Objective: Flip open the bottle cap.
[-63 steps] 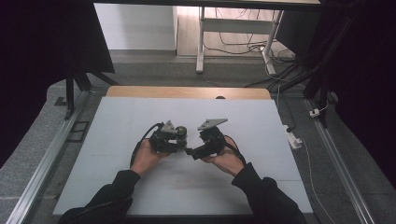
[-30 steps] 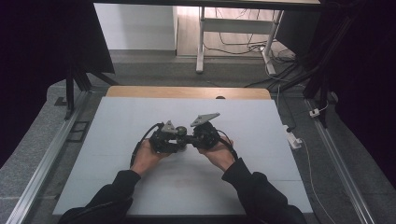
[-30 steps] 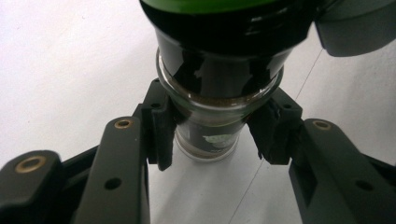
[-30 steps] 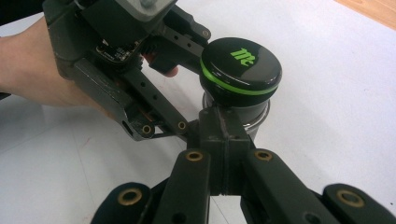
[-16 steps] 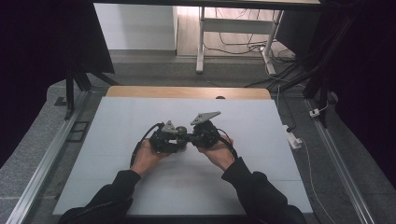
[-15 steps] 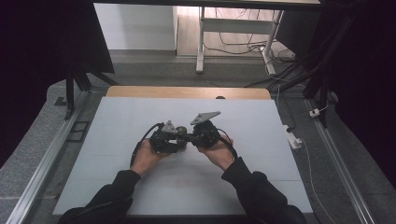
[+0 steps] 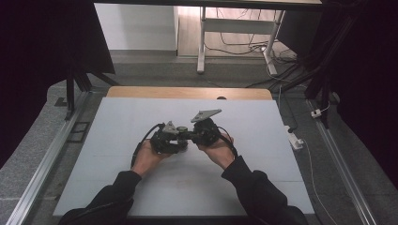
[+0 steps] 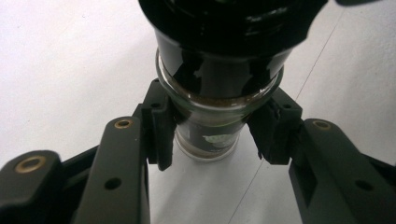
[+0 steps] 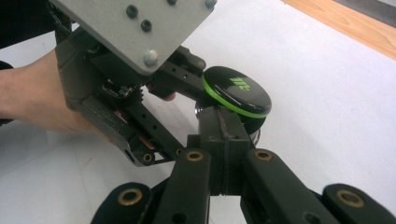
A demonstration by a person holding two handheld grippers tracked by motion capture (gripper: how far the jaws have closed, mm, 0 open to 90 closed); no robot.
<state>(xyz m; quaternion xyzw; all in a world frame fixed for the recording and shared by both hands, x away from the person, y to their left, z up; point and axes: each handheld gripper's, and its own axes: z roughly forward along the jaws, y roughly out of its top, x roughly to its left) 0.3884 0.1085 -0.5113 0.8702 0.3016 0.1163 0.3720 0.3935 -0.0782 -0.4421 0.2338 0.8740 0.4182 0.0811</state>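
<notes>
Nearby, wooden table edge (image 7: 187, 92), white mat (image 7: 117, 131) around jar (image 8: 219, 116)

Jar (image 8: 212, 112) top cut off; label (image 8: 218, 139) too blurry.

One jar (image 8: 212, 121) with one lid (image 9: 236, 91), two grippers — left gripper (image 7: 180, 140), right gripper (image 7: 192, 136) — two hands, and one tabletop (image 7: 263, 154).

Table (image 7: 141, 187) has a white top. A bare wooden strip (image 7: 187, 92) runs along its far edge. A jar (image 8: 208, 135) stands on the white surface.
</notes>
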